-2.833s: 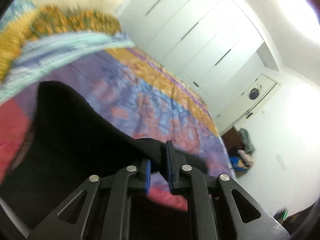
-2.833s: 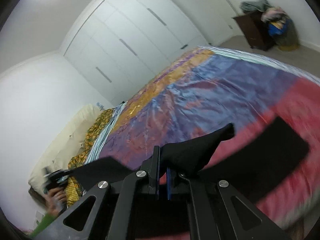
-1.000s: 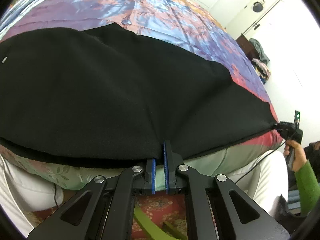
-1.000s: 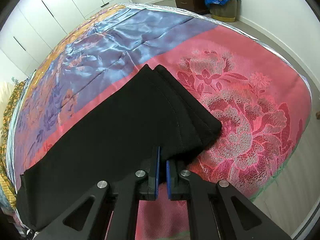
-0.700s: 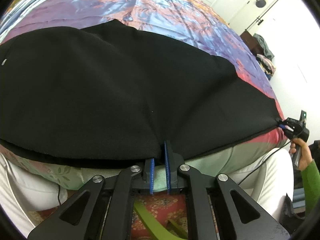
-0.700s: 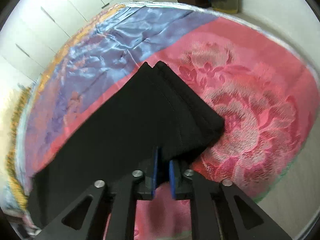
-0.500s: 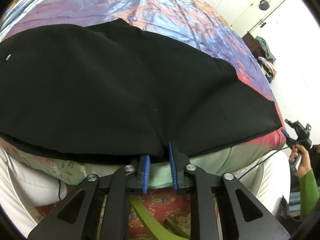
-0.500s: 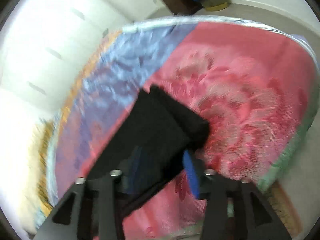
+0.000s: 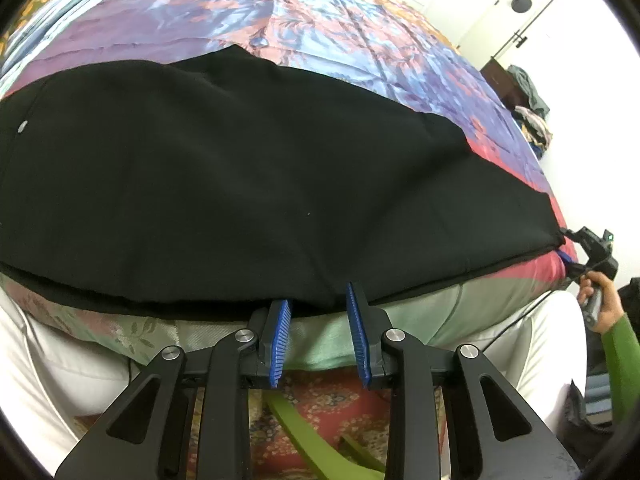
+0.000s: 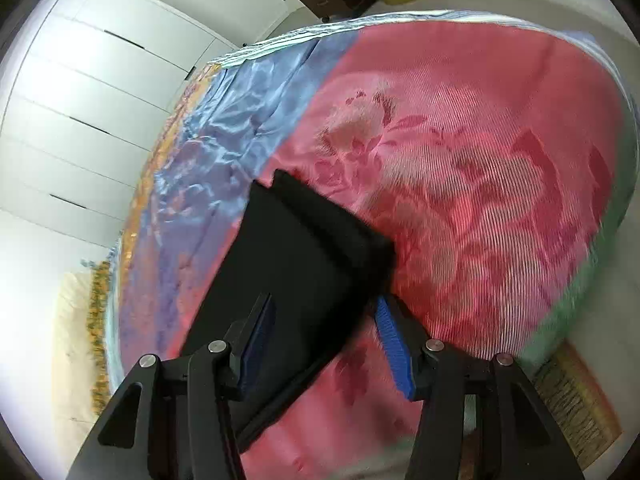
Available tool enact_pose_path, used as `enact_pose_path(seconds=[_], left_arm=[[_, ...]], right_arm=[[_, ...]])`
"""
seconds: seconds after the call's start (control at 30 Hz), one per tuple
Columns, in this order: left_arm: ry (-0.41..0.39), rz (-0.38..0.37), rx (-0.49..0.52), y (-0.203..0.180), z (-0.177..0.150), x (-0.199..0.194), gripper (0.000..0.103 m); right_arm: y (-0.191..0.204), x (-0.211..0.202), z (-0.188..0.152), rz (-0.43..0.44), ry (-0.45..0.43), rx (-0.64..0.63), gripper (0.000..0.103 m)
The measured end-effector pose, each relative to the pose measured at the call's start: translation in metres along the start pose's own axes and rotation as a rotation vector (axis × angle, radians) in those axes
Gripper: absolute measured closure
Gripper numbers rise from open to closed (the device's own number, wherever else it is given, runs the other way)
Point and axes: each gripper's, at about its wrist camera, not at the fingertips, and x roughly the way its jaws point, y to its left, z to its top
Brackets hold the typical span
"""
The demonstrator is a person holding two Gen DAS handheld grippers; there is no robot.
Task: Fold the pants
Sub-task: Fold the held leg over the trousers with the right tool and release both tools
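Black pants [image 9: 248,184] lie flat along the near side of a bed, spread from left to right. My left gripper [image 9: 318,300] hangs at their near edge over the bed's side. Its jaws are opening, the cloth edge sits just at the blue fingertips [image 9: 280,332], and the pads press on nothing. In the right wrist view the leg ends [image 10: 304,256] lie stacked on the pink part of the cover. My right gripper [image 10: 324,304] stands open over that end, with black cloth lying loose below the gap. The right gripper [image 9: 588,248] also shows at the pants' far right corner, held by a hand in a green sleeve [image 9: 620,344].
The bed has a satin cover [image 10: 480,168] in pink, blue and orange patches. White wardrobe doors [image 10: 100,92] line the far wall. A dark dresser with piled clothes [image 9: 524,92] stands past the bed's foot. A patterned rug [image 9: 320,396] and a green bar [image 9: 304,432] lie on the floor below my left gripper.
Both grippers were shut on the pants a second ago and have let go. The left jaws spread apart in place. The right gripper opened wide, rolled, and shifted sideways at the leg ends.
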Motion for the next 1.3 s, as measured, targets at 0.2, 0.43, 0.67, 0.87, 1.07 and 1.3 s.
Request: enact_pose_path(seconds=[0.2,0.43,0.67,0.87,1.07,1.3], left_arm=[[0.0,-0.005,-0.003,0.0,0.0,0.002,0.07],[0.016,-0.028,0.007,-0.004,-0.001,-0.007,0.069],[-0.071,-0.127,0.112,-0.024,0.012,-0.055,0.044],[-0.206,-0.164,-0.128,0.029,0.047,-0.045,0.034],[-0.166,-0.097,-0.212,0.068,0.024,-0.017,0.035],[-0.195,-0.12,-0.27,0.083,0.014,-0.026,0.035]], right_arm=[[-0.005,0.021,0.012,0.071,0.03,0.008,0.037],[0.004,0.003,0.007,0.135,-0.009,-0.032,0.09],[0.057,-0.045,-0.012,0.361,-0.015,-0.067,0.091],[0.124,-0.032,-0.082,0.593,0.108,-0.017,0.091],[0.202,0.042,-0.205,0.684,0.346,0.021,0.09],[0.302,0.113,-0.33,0.688,0.563,-0.092,0.09]])
